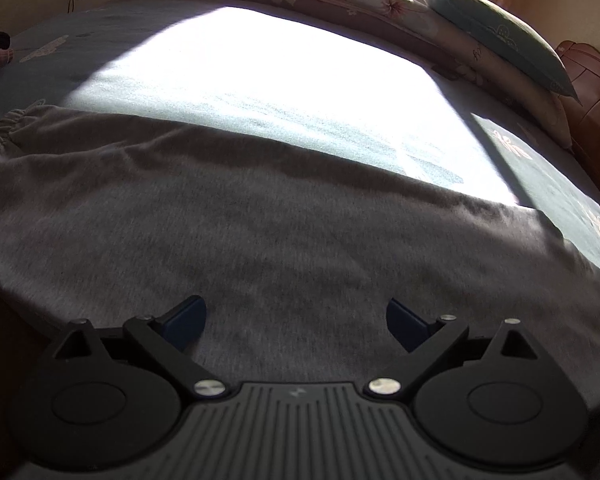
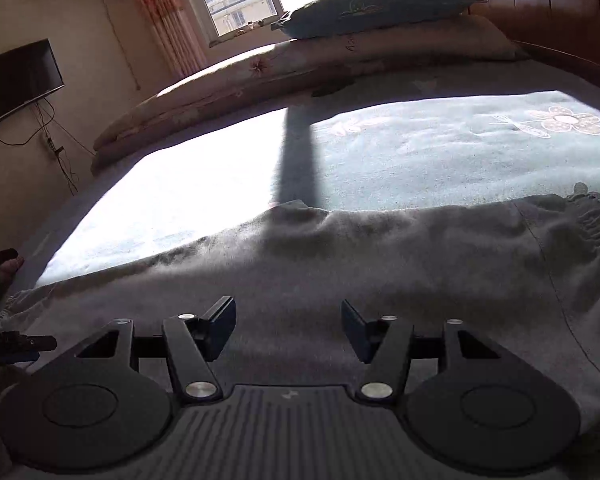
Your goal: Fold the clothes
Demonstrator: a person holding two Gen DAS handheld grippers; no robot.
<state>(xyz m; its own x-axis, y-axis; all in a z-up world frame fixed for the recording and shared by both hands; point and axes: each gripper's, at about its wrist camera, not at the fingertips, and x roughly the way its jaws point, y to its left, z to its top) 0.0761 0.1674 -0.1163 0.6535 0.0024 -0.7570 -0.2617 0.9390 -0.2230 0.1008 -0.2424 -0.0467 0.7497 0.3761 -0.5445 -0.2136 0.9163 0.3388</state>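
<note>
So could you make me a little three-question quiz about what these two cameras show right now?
1. True or false: the left gripper has its jaws shut on the grey garment.
2. What rests on top of the folded floral quilt? A) pillow B) book C) shoe
3. Fill in: the garment's gathered elastic band shows at the ____ edge of the right wrist view.

Key: 1 false; 2 A, the pillow; 3 right.

A green pillow [image 2: 374, 6] tops a folded floral quilt [image 2: 260, 76] (sunlit), wall television [image 2: 18, 80] nearby.
</note>
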